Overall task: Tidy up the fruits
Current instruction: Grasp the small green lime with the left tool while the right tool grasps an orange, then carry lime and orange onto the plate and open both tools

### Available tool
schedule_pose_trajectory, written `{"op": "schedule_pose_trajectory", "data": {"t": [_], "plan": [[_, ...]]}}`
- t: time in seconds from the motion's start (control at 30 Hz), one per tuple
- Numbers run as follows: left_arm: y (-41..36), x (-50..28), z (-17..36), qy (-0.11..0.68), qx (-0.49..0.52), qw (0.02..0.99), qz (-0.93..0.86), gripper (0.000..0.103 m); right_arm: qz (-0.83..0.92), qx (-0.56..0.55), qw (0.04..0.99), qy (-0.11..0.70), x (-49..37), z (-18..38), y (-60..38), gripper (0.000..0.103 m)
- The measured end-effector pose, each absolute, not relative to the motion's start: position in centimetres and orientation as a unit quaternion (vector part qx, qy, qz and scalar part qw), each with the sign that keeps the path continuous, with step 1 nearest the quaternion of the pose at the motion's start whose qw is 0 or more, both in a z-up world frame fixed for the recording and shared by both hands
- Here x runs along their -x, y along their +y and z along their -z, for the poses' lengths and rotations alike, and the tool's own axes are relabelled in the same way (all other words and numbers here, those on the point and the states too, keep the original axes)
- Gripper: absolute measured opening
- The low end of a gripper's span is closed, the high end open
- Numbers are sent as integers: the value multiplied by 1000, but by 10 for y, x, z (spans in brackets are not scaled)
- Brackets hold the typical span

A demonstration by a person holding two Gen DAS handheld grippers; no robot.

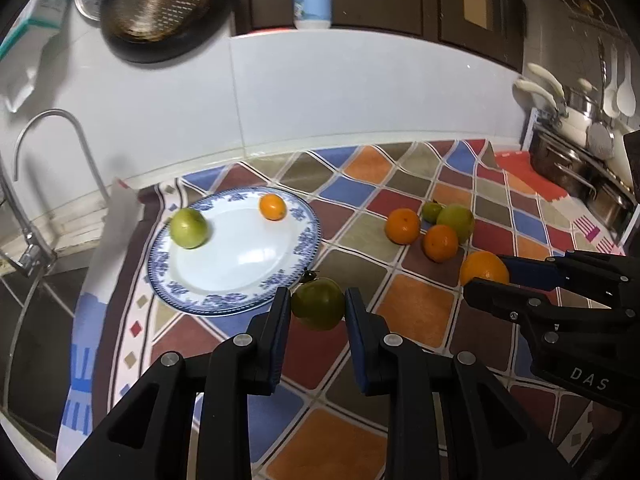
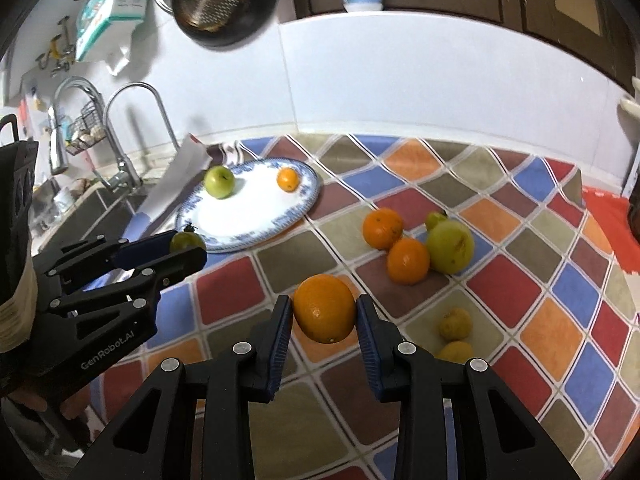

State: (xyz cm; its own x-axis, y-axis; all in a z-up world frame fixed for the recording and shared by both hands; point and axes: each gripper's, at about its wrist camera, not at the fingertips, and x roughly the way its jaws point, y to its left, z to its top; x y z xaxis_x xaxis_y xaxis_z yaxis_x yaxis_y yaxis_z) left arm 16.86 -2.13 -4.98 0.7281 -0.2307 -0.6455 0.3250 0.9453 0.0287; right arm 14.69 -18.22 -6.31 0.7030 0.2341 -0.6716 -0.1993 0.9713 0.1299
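Note:
My left gripper [image 1: 318, 306] is shut on a dark green fruit [image 1: 319, 303] with a stem, held above the cloth just off the near rim of the blue-and-white plate [image 1: 240, 292]. The plate carries a green apple [image 1: 188, 227] and a small orange [image 1: 272, 207]. My right gripper [image 2: 324, 312] is shut on a large orange [image 2: 324, 307], lifted over the checked cloth. A cluster lies on the cloth beyond it: two oranges [image 2: 382, 227] [image 2: 408, 260], a big green fruit [image 2: 450, 246] and a small green one [image 2: 435, 218]. Two yellow fruits [image 2: 455, 323] lie near my right fingers.
A sink [image 1: 36, 300] with a curved tap [image 1: 52, 120] lies left of the cloth. White tiled wall runs behind. Pots [image 1: 576, 160] and hanging utensils [image 1: 618, 88] stand at the far right. A pan and sieve [image 1: 160, 4] hang above the sink side.

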Motion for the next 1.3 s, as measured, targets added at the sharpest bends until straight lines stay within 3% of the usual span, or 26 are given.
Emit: {"op": "schedule_pose_trajectory", "data": {"t": [0.6, 1.3], "plan": [[33, -171, 20, 297, -56, 947, 111, 28, -165, -12, 933, 318, -167, 27, -130, 34], [65, -246, 42, 321, -46, 941, 98, 28, -176, -6, 926, 334, -259, 34, -91, 34]]}}
